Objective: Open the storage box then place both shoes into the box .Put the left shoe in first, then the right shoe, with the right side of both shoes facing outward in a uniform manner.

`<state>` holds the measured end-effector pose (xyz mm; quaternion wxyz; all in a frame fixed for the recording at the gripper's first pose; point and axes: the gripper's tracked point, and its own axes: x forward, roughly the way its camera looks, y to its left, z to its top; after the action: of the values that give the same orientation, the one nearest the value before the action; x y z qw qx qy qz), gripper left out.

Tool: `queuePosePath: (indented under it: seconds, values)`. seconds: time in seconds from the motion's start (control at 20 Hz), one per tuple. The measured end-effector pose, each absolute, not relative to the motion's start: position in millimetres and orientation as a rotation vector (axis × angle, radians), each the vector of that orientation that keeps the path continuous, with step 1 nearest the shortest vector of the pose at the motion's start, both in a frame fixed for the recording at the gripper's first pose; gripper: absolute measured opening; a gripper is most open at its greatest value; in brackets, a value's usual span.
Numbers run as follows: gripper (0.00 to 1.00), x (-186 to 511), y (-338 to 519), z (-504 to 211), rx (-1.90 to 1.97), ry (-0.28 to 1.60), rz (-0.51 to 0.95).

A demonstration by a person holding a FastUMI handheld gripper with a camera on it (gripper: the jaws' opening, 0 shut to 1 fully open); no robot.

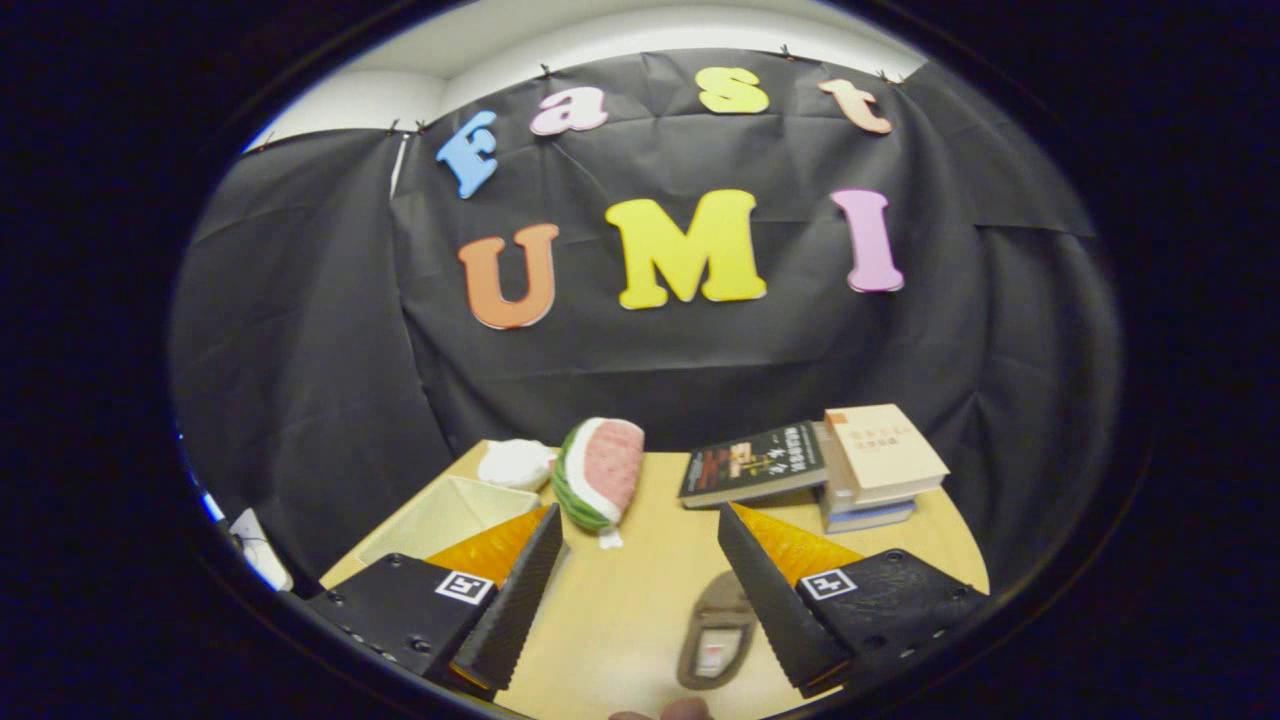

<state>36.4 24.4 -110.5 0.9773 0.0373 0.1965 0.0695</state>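
Note:
My gripper is open, held high above the wooden table, with nothing between its fingers. A brown shoe lies on the table below, close to the right finger, its opening facing up. A pale, open storage box sits on the table beside and partly behind the left finger. A second shoe's edge may show at the very near edge of the table, too little to tell.
A watermelon-slice plush stands just beyond the fingers. A white soft object lies behind the box. A dark book and a stack of books lie at the far right of the table.

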Motion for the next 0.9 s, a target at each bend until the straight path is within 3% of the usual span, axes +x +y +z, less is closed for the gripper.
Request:
queuePosePath:
  seconds: [0.25,0.5,0.6,0.9]
  values:
    - [0.95,31,-34,-212,0.068,0.587,0.062]
    - [0.91,38,-32,-309,0.121,0.880,0.060]
    - [0.85,42,-33,-333,0.133,0.949,0.061]
    - [0.43,47,-36,-373,0.170,1.124,0.021]
